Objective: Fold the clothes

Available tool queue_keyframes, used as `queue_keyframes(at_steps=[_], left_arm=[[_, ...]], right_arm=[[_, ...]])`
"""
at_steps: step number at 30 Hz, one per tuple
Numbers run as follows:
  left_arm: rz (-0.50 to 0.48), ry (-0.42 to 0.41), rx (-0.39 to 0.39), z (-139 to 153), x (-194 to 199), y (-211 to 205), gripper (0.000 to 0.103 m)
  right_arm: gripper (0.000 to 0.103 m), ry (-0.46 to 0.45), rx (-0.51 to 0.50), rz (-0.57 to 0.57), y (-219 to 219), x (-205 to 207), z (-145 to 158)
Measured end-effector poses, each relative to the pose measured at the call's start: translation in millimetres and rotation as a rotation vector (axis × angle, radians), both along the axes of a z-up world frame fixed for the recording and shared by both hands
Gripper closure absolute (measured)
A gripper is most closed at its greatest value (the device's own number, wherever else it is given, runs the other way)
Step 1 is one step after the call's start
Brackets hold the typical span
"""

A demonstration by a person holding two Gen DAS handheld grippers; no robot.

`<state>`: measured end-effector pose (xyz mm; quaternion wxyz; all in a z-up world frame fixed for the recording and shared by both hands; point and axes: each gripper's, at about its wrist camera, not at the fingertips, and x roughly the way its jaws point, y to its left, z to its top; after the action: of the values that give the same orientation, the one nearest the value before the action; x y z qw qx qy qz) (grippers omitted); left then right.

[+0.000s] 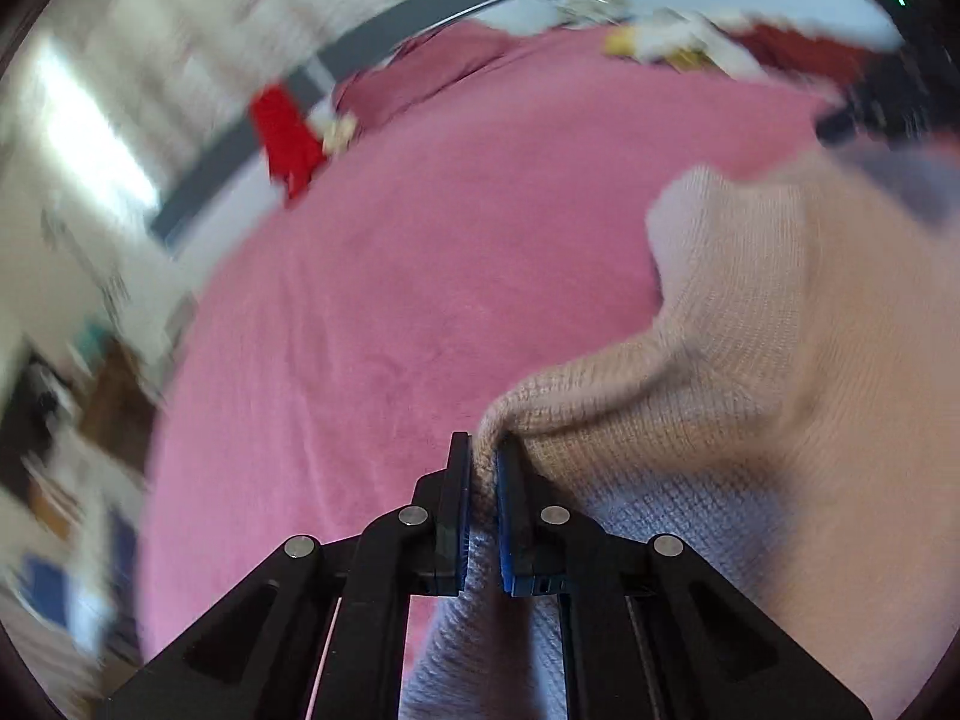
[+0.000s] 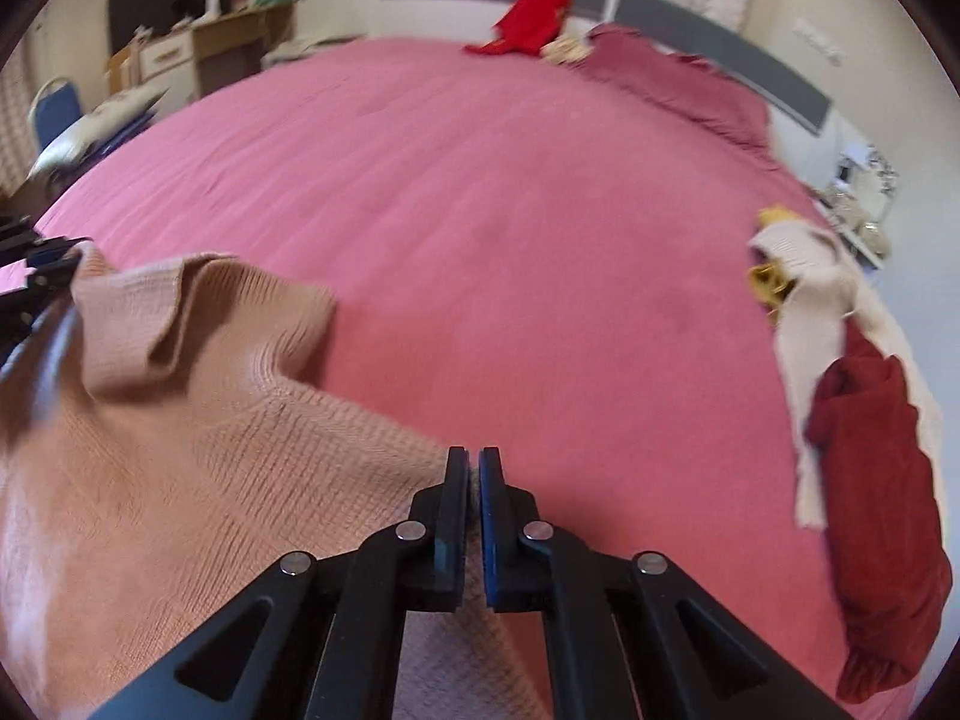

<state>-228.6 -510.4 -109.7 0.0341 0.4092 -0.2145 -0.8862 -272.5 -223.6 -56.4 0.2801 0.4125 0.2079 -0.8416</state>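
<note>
Sweater lifted over the bed

Both the left claw (image 1: 483,450) and right claw (image 2: 474,465) were clenched on the beige sweater's (image 2: 198,420) edge, apparently stretching it above the pink bed (image 2: 510,210) for folding.

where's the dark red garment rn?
Right wrist view: the dark red garment lies bunched at the right edge of the pink bed, partly on a cream knit, well clear of the right gripper.

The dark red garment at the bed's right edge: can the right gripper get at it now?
Probably not yet: the right gripper is shut on the beige sweater. The dark red garment lies uncovered, with bare pink bedspread between.
</note>
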Motion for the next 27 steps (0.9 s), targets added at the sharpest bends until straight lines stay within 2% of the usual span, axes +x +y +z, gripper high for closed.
queue_keyframes(at_steps=[3,5,6,7,9,10,12,14,17,18,19,20,22,23,24,25,27], left_arm=[[0.119,-0.001,-0.055,1.1,-18.8,-26.1,0.092],[0.241,-0.041,-0.015,-4.9,-39.1,-49.7,0.092],[0.3,-0.071,0.013,-9.4,-49.6,-60.3,0.092],[0.338,-0.097,0.041,-13.5,-54.5,-68.5,0.092],[0.354,-0.138,0.099,-20.4,-48.6,-78.0,0.091],[0.354,-0.144,0.117,-21.6,-42.9,-79.7,0.091],[0.317,-0.089,0.112,-12.2,-16.2,-68.3,0.092],[0.279,-0.041,0.082,-0.6,9.7,-51.6,0.086],[0.178,0.023,0.039,4.1,47.3,-18.2,0.072],[0.145,0.02,0.012,-3.0,49.3,-8.7,0.057],[0.113,0.016,-0.015,-10.2,51.3,0.8,0.051],[0.101,0.003,-0.04,-19.1,50.4,4.2,0.051],[0.13,-0.05,-0.086,-41.5,40.6,-5.5,0.05],[0.146,-0.043,-0.084,-46.7,37.6,-12.2,0.048],[0.175,-0.005,-0.062,-44.4,37.0,-21.8,0.038],[0.215,0.012,-0.057,-43.1,35.5,-31.9,0.02],[0.278,0.015,-0.002,-41.0,28.0,-53.1,0.007]], right_arm=[[0.103,0.02,-0.035,-0.074,7.3,-29.0,8.7],[0.103,0.033,-0.058,-0.124,12.2,-48.4,14.5],[0.1,0.013,-0.087,-0.134,12.3,-55.1,15.4],[0.098,-0.046,-0.141,-0.123,9.1,-57.7,13.6],[0.085,-0.148,-0.26,-0.097,18.2,-51.7,12.1],[0.083,-0.178,-0.294,-0.08,26.9,-40.7,13.1],[0.083,-0.2,-0.307,-0.041,43.7,-14.0,13.0],[0.082,-0.206,-0.287,0.011,57.2,19.6,10.3],[0.082,-0.203,-0.227,0.102,63.3,60.3,-0.6],[0.082,-0.197,-0.187,0.134,58.0,70.2,-7.9],[0.082,-0.178,-0.125,0.159,49.1,76.3,-18.0],[0.082,-0.146,-0.058,0.174,40.8,74.6,-28.5],[0.084,-0.089,0.047,0.181,27.6,67.7,-45.3],[0.084,-0.072,0.047,0.146,27.6,57.5,-45.9],[0.084,-0.055,0.047,0.111,27.6,47.4,-46.5],[0.085,-0.055,0.037,0.07,28.8,35.3,-46.4],[0.089,-0.104,-0.008,-0.011,33.1,8.5,-44.9]])
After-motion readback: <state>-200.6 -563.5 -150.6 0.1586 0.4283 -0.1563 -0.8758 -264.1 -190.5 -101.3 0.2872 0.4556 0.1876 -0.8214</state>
